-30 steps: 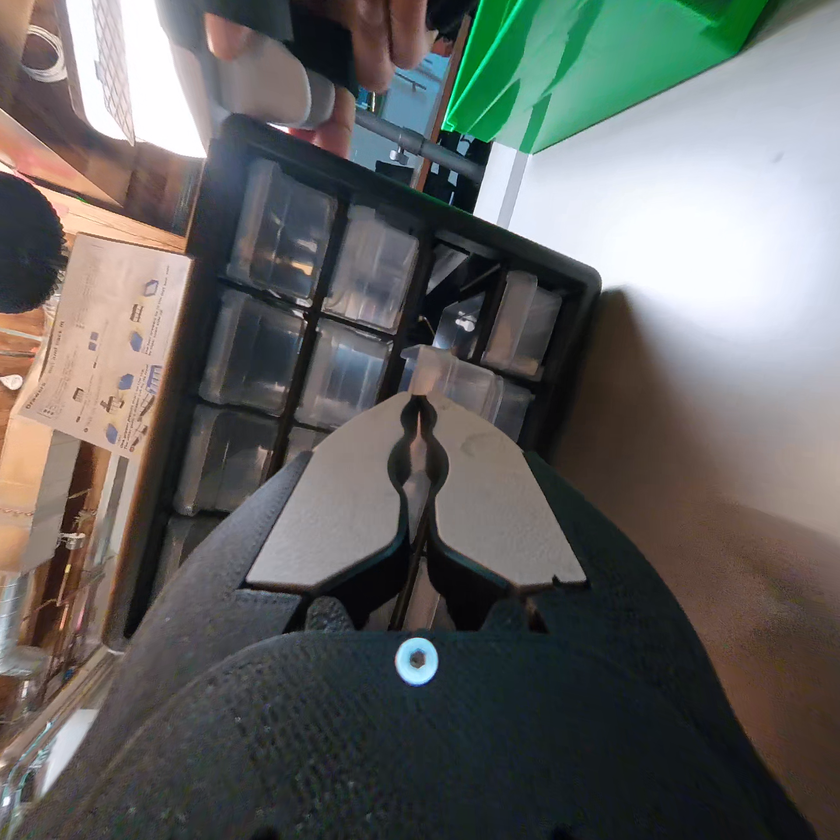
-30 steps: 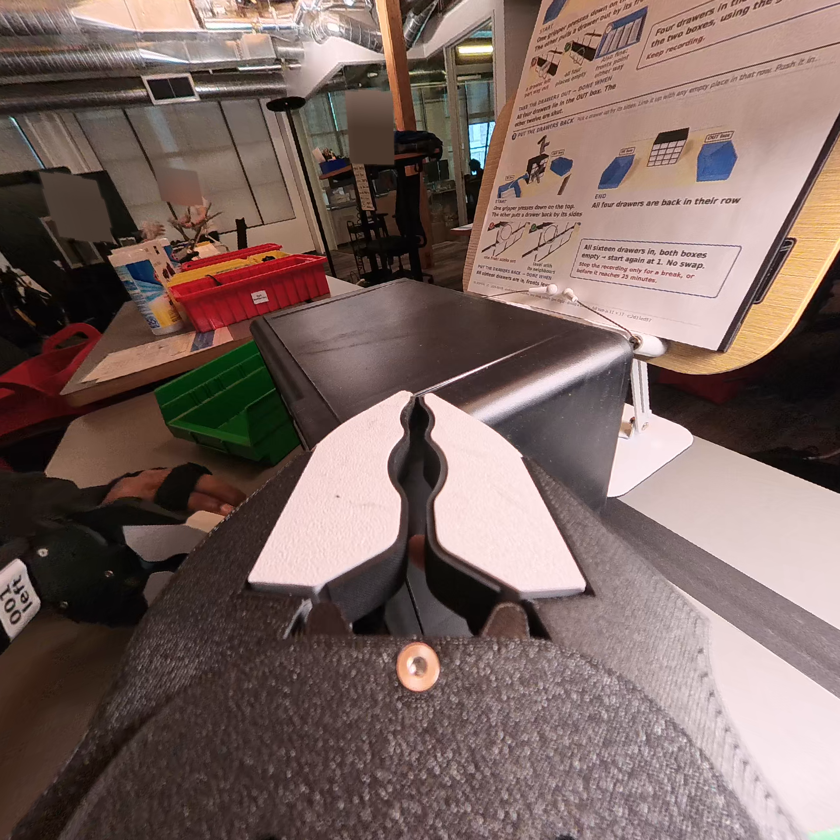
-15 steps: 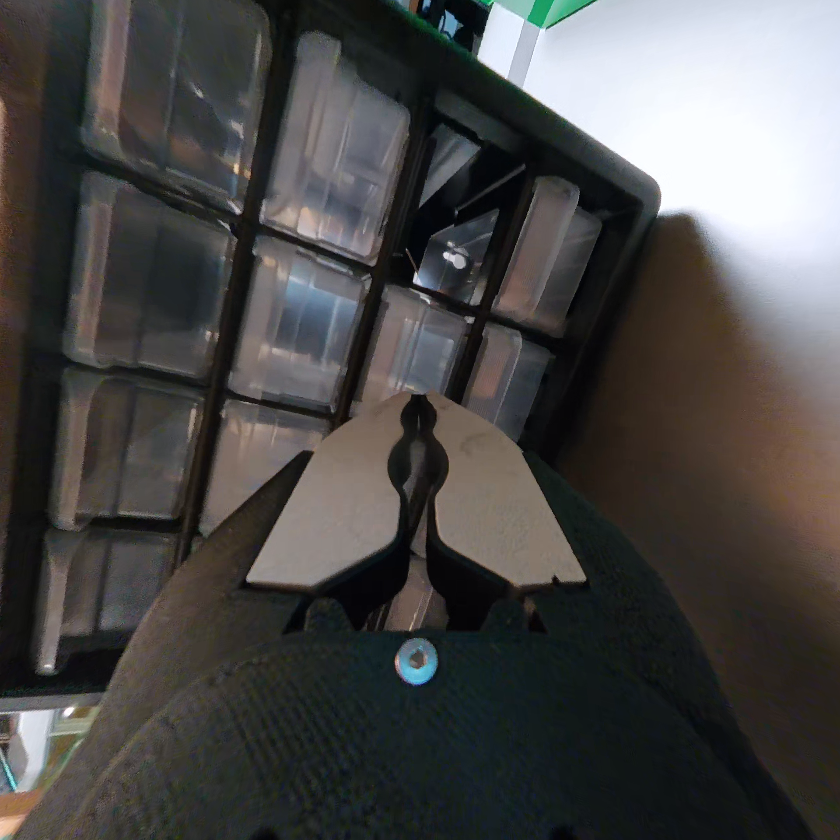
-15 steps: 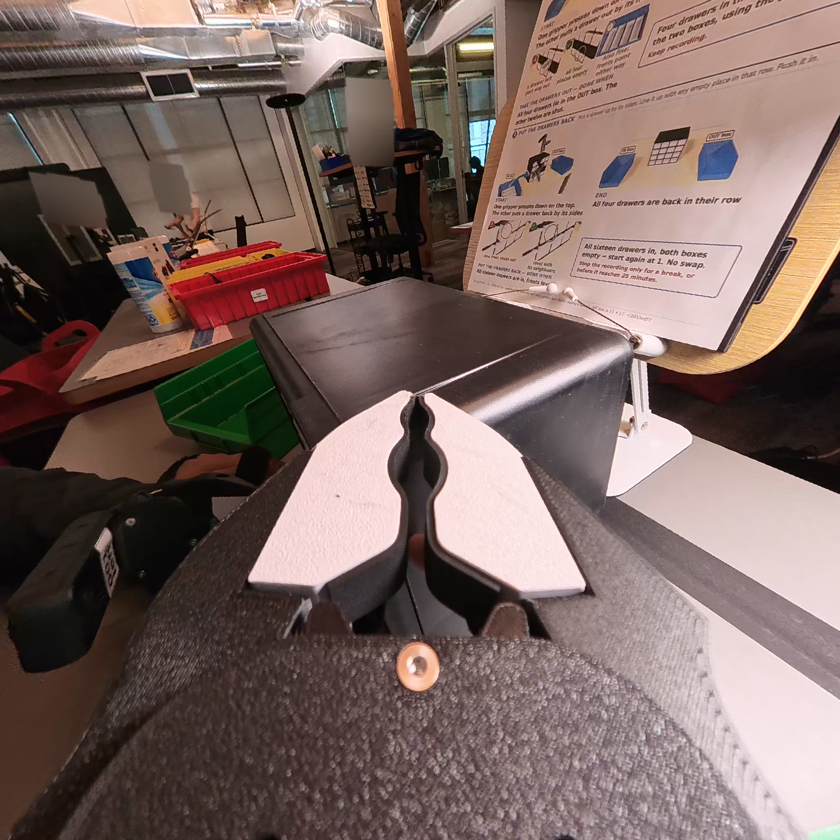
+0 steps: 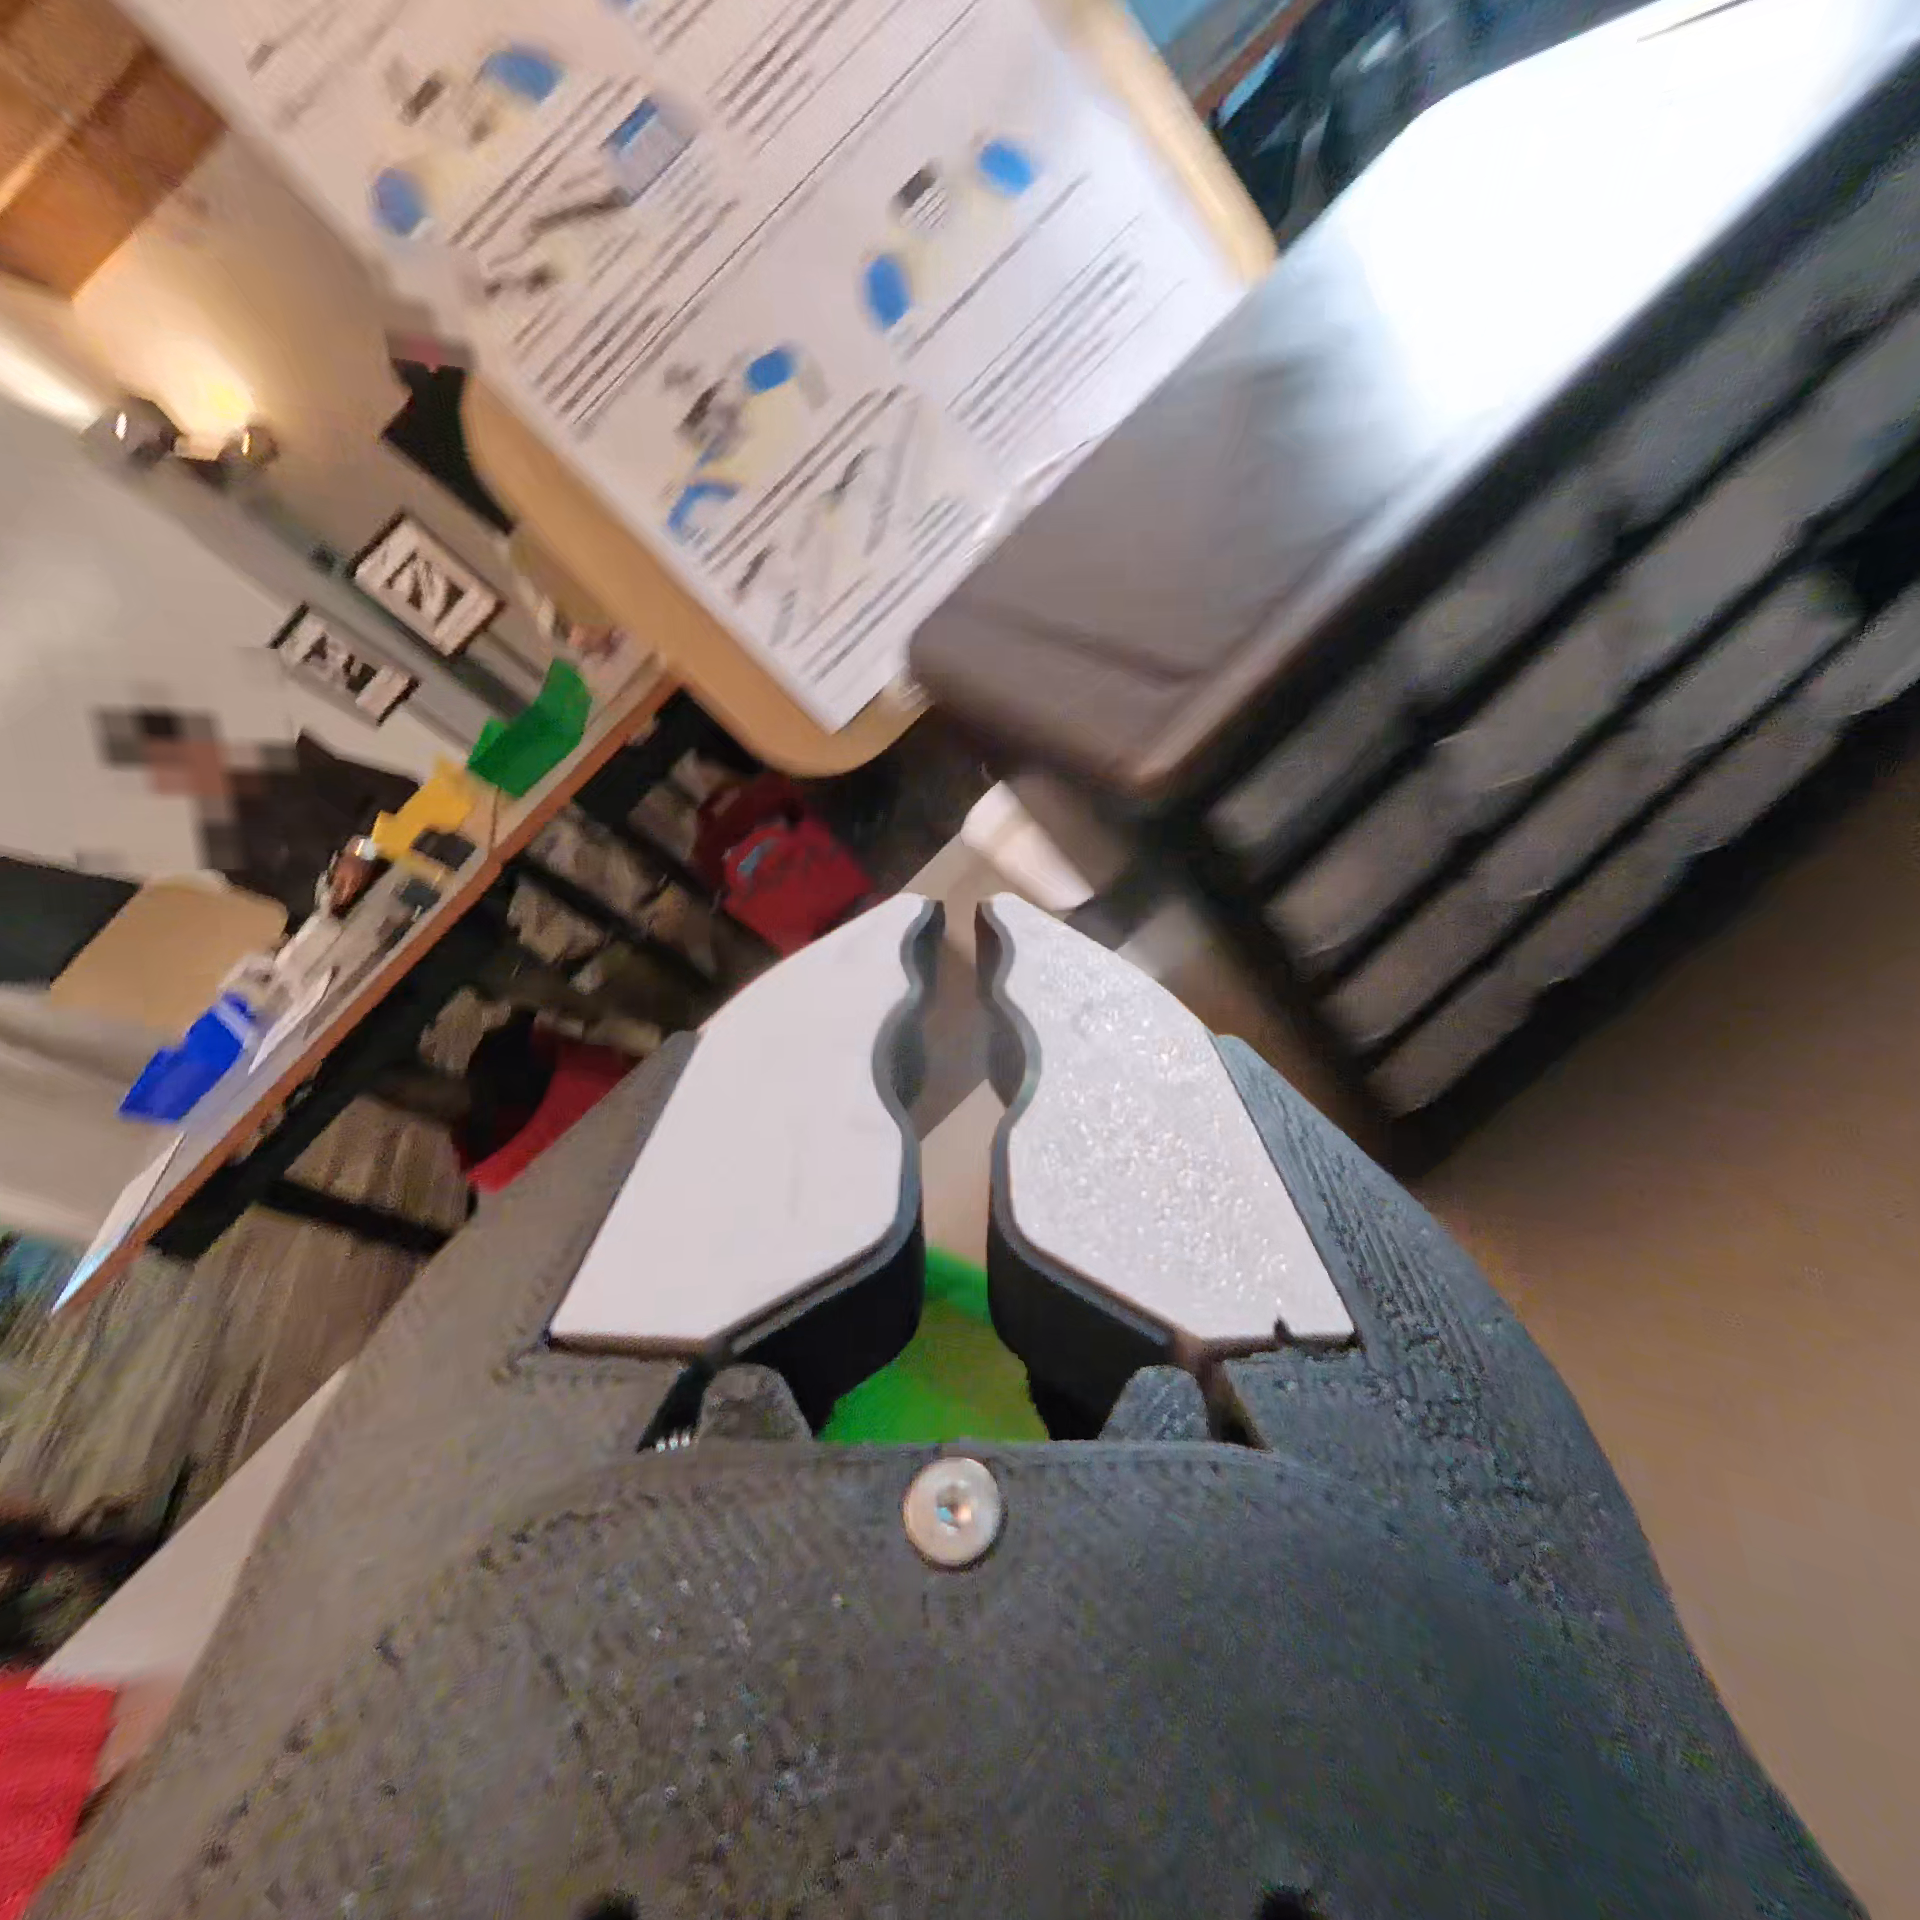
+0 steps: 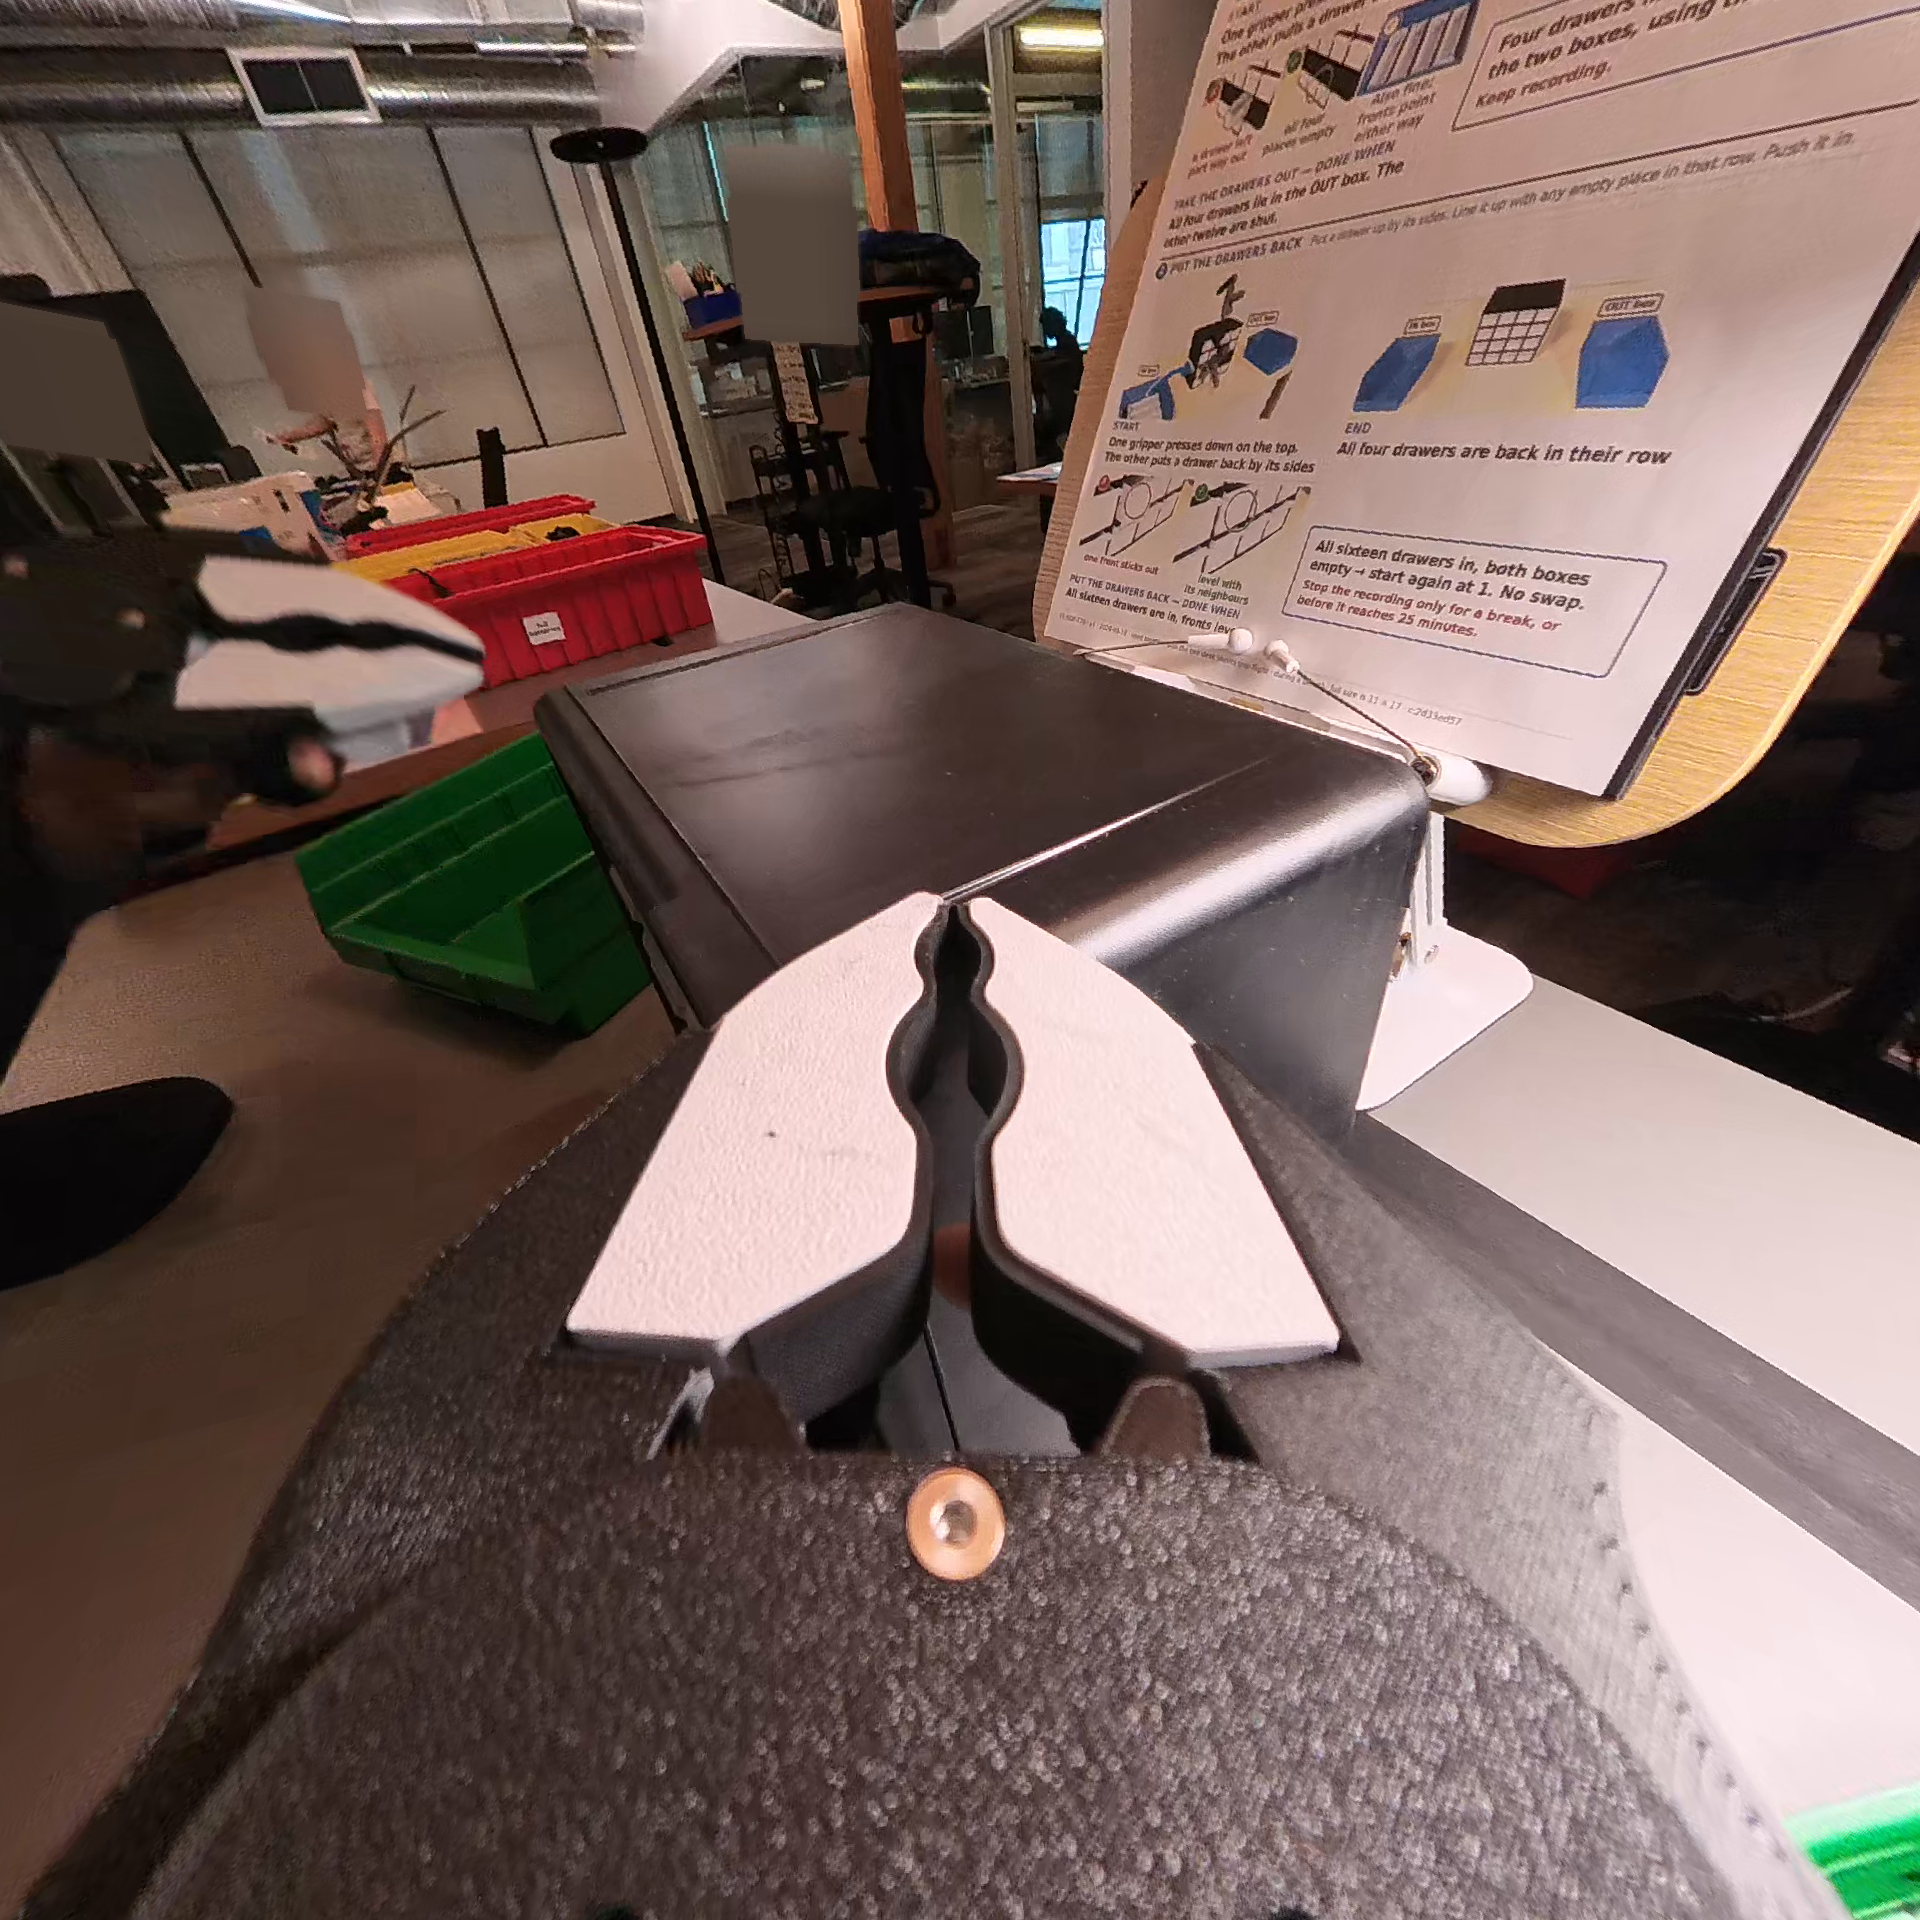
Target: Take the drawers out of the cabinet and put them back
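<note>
The black drawer cabinet (image 6: 935,748) stands on the table. My right gripper (image 6: 953,906) is shut and empty, with its tips on the cabinet's top near the front edge. My left gripper (image 5: 958,914) is narrowly open with nothing between the fingers. It is held in the air left of the cabinet and also shows in the right wrist view (image 6: 457,665). The left wrist view is blurred. It shows the cabinet (image 5: 1455,364) to the right, with its clear drawers (image 5: 1558,790) seen edge-on as dark rows. I cannot tell how far in each drawer sits.
A green bin (image 6: 468,894) sits on the brown table (image 6: 312,1143) left of the cabinet; green also shows under my left gripper (image 5: 935,1382). An instruction sheet on a stand (image 6: 1455,416) rises behind the cabinet. Red bins (image 6: 561,592) sit on a far table.
My left gripper was shut at a drawer front in the cabinet. It has pulled away, swung up to the left and parted its fingers slightly. My right gripper has stayed on the cabinet top.
</note>
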`<state>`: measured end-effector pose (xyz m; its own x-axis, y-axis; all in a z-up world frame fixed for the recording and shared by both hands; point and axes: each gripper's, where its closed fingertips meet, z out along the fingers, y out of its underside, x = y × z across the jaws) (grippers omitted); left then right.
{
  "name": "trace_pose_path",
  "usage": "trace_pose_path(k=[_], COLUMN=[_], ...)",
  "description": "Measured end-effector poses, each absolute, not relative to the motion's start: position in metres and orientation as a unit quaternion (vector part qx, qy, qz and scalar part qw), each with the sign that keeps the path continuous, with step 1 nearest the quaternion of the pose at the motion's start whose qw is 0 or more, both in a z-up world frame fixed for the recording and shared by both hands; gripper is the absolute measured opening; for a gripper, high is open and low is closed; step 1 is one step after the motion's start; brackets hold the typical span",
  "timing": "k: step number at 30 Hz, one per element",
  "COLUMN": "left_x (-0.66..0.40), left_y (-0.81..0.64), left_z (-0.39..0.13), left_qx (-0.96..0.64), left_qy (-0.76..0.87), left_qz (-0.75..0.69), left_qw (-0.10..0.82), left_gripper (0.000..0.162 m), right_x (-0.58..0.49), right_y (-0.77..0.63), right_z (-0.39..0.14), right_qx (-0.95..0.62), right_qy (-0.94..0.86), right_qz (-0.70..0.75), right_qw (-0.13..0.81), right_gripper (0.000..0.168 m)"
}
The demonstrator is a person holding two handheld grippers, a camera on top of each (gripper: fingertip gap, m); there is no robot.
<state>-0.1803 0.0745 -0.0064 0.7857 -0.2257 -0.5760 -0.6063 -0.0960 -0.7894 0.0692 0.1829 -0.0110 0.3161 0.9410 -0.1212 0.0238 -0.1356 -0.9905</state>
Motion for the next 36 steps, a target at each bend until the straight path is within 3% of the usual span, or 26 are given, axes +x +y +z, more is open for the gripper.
trace_pose_path(k=[5,16,23,32,36], left_x=[-0.309,-0.457,-0.492,-0.510,-0.519], left_y=[0.088,0.074,0.053,0.055,0.058], left_z=[-0.005,-0.147,-0.191,-0.206,-0.201], left_qx=[-0.801,-0.902,-0.854,-0.756,-0.710], left_qy=[0.263,0.332,0.442,0.547,0.581], left_qz=[0.214,0.244,0.265,0.300,0.318], left_qw=[0.493,0.132,-0.071,-0.198,-0.239], left_gripper=[0.012,0.023,0.035,0.042,0.037], right_x=[0.069,0.069,0.069,0.069,0.069], right_y=[0.183,0.183,0.183,0.183,0.183], right_z=[-0.011,-0.011,-0.011,-0.011,-0.011], right_qx=[-0.619,-0.618,-0.619,-0.618,-0.616], right_qy=[-0.394,-0.393,-0.396,-0.396,-0.395], right_qz=[0.427,0.429,0.426,0.432,0.437], right_qw=[0.529,0.529,0.527,0.525,0.523], right_gripper=[0.000,0.001,0.001,0.001,0.001])
